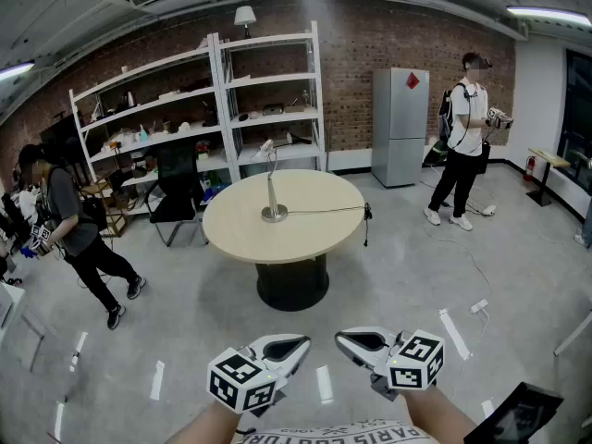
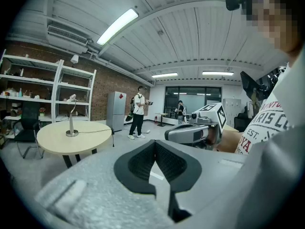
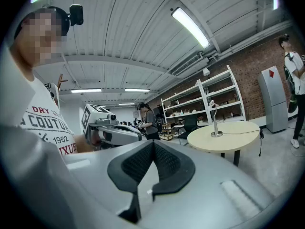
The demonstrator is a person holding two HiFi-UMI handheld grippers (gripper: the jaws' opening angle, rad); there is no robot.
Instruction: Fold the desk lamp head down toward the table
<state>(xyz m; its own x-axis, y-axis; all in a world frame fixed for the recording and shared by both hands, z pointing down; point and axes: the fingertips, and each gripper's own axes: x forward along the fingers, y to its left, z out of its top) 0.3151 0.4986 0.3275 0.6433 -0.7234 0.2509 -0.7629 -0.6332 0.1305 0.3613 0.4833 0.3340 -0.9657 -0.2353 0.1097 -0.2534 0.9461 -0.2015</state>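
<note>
Lamp (image 1: pixel 271 188): upright at centre frame, on the round bench (image 1: pixel 314 225).
Left gripper (image 1: pixel 294 345): lower centre, pressed together, empty.
Right gripper (image 1: pixel 351 340): beside it, pressed together, empty.

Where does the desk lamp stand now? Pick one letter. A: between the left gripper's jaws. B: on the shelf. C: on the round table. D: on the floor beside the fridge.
C: the desk lamp stands on the round table, far ahead of the left gripper and right gripper, both shut and empty.
</note>
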